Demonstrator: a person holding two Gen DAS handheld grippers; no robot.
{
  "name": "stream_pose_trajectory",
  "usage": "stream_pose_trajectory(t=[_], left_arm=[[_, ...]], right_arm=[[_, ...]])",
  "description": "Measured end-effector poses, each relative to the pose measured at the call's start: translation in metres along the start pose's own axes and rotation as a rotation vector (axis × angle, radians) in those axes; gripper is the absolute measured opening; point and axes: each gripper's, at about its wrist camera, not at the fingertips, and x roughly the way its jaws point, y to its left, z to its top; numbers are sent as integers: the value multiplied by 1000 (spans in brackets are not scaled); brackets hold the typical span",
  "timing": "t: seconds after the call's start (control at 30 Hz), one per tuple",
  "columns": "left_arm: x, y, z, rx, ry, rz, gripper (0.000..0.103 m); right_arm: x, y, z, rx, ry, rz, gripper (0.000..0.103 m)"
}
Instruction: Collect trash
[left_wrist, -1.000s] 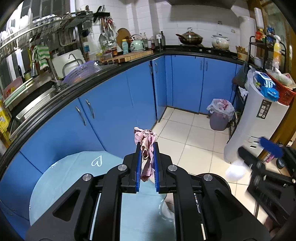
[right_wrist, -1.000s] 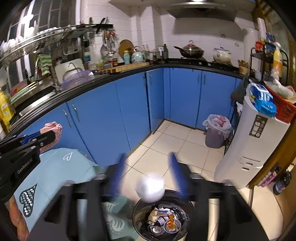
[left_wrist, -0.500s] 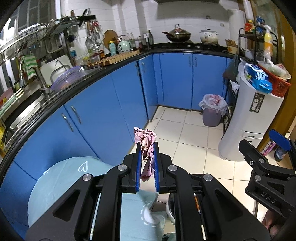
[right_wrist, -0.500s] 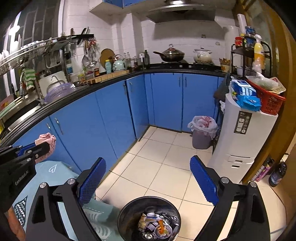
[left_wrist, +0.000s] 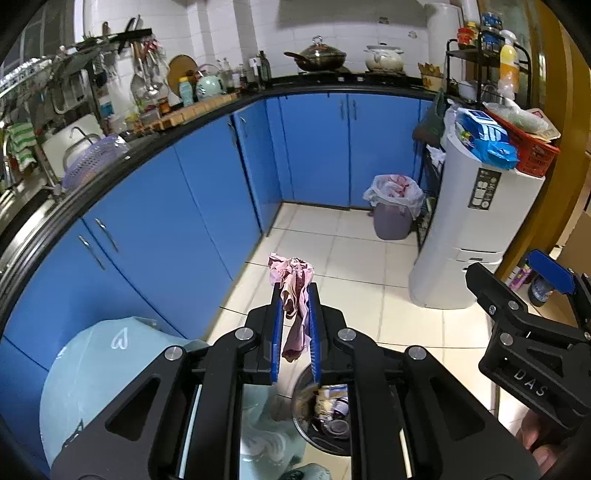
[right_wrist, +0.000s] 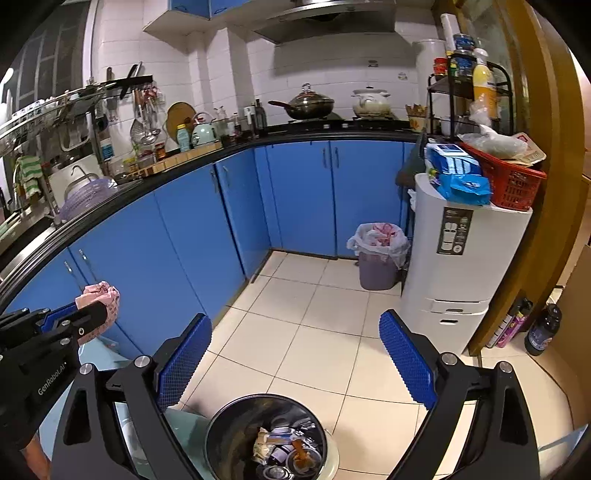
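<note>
One piece of trash in hand: crumpled pink wrapper (left_wrist: 293, 291), clamped between the blue pads of the left tongs (left_wrist: 294, 332), tail dangling down between the pads. Held in the air, up and toward 9 o'clock of the black bin (right_wrist: 271, 439) in the right wrist view; not yet over the opening. Right tongs (right_wrist: 295, 363) spread wide, nothing between the pads, hovering above the bin with its rim at 6 o'clock.

Progress: bin already carries scraps (right_wrist: 284, 448) — paper, small cups or lids. Pink wrapper left to drop. Judged mid-task, last leg of this one carry.

Hard to make out: bin contents small and jumbled, items not identifiable. Left view shows only a slice of the bin behind the tongs' frame. Pale blue desk (left_wrist: 96, 365) cut off at 7 o'clock; any further trash on it is out of view. Second lined bin (right_wrist: 378, 258) sits by the blue cabinets (right_wrist: 184, 240), well apart at 12 o'clock.
</note>
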Motion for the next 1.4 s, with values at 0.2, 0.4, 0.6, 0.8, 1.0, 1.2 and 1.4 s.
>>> stream_pose_trajectory(t=[0.2,0.4,0.6,0.8,1.0,1.2,1.4], left_arm=[[13,-12,2,14,47,-13,14],[11,-3,1,-48,7,18,94],[6,4,2,-49,-5,14,96],[5,6,2,-44,-9,26,97],[1,6,2,-42,-20,34,99],[-3,6,0,-48,-17,41,99],[-6,7,-1,-43,-19,45,99]], right_arm=[[6,-10,-2,17,12,-4,90],[9,-13,-1,28,14,1,90],[12,-17,-1,34,17,-11,90],[10,-22,1,40,8,-26,90],[5,-27,4,50,-3,-39,90],[-2,-30,7,52,-17,-44,90],[-6,-30,5,53,-20,-45,90]])
